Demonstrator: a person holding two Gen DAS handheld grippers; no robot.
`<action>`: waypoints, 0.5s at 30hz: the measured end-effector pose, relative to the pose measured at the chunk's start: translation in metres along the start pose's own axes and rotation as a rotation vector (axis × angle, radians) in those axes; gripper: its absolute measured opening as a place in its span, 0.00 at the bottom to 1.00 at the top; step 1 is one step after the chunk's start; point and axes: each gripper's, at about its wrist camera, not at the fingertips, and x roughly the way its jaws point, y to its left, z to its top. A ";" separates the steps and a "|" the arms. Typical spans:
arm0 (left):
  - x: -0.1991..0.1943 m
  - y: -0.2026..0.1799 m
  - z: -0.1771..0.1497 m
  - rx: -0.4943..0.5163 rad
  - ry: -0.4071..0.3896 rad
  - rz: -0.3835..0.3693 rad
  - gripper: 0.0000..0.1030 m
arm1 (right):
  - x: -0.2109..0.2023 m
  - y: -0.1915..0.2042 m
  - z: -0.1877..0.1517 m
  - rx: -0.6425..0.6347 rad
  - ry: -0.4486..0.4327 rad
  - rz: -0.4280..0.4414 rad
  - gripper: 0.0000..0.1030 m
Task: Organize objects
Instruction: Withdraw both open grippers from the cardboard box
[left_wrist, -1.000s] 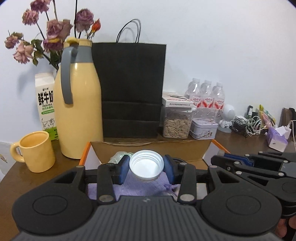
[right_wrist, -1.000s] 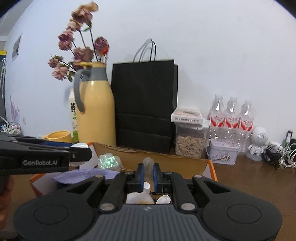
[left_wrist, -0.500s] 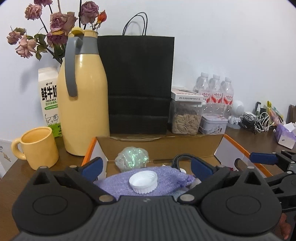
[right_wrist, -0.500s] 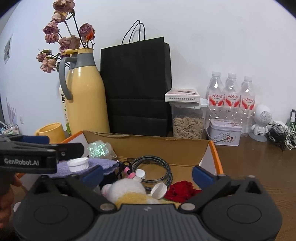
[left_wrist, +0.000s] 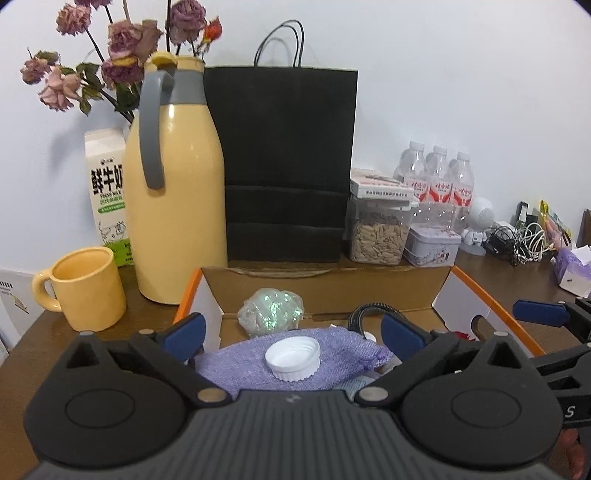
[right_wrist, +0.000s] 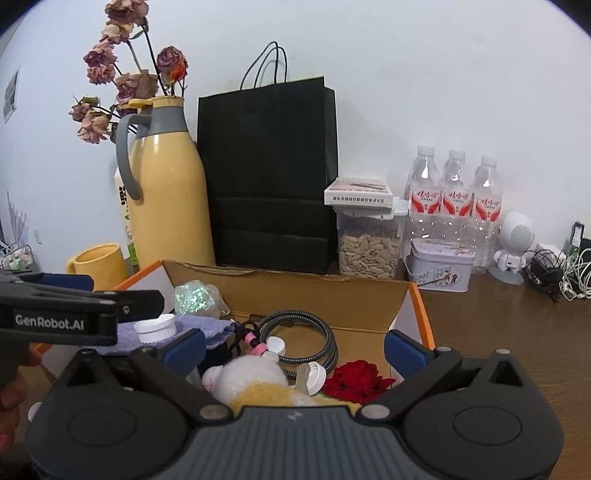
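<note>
My left gripper (left_wrist: 293, 332) stands open over an orange-edged cardboard box (left_wrist: 325, 284). Below its spread jaws a white bottle cap (left_wrist: 293, 359) lies loose on a purple cloth (left_wrist: 229, 363), with a glittery ball (left_wrist: 271, 310) behind. My right gripper (right_wrist: 295, 347) is open too, hanging above the same box (right_wrist: 314, 291), and nothing sits between its pads. Under it lie a white and yellow plush toy (right_wrist: 251, 376), a red rose (right_wrist: 354, 380), a coiled cable (right_wrist: 299, 332) and loose white caps (right_wrist: 316, 374). In the right wrist view the left gripper (right_wrist: 85, 306) shows at the left.
Behind the box stand a yellow thermos jug (left_wrist: 173, 206), a yellow mug (left_wrist: 86, 288), a milk carton (left_wrist: 105, 184), a black paper bag (left_wrist: 288, 166), a jar of seeds (left_wrist: 380, 240), a tin (left_wrist: 432, 247) and water bottles (left_wrist: 439, 181). Cables (left_wrist: 517, 243) and a tissue box (left_wrist: 572, 266) lie far right.
Both grippers went from closed to wide open. The left one let go of the white cap, which now rests on the purple cloth. The right one's shut jaws spread apart.
</note>
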 end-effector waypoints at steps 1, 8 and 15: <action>-0.002 0.000 0.001 0.001 -0.004 0.002 1.00 | -0.003 0.001 0.001 -0.004 -0.006 -0.002 1.00; -0.026 0.004 0.002 -0.008 -0.025 0.033 1.00 | -0.026 0.006 0.002 -0.014 -0.040 -0.013 1.00; -0.059 0.005 0.000 0.011 -0.037 0.047 1.00 | -0.057 0.013 -0.004 -0.018 -0.057 -0.026 1.00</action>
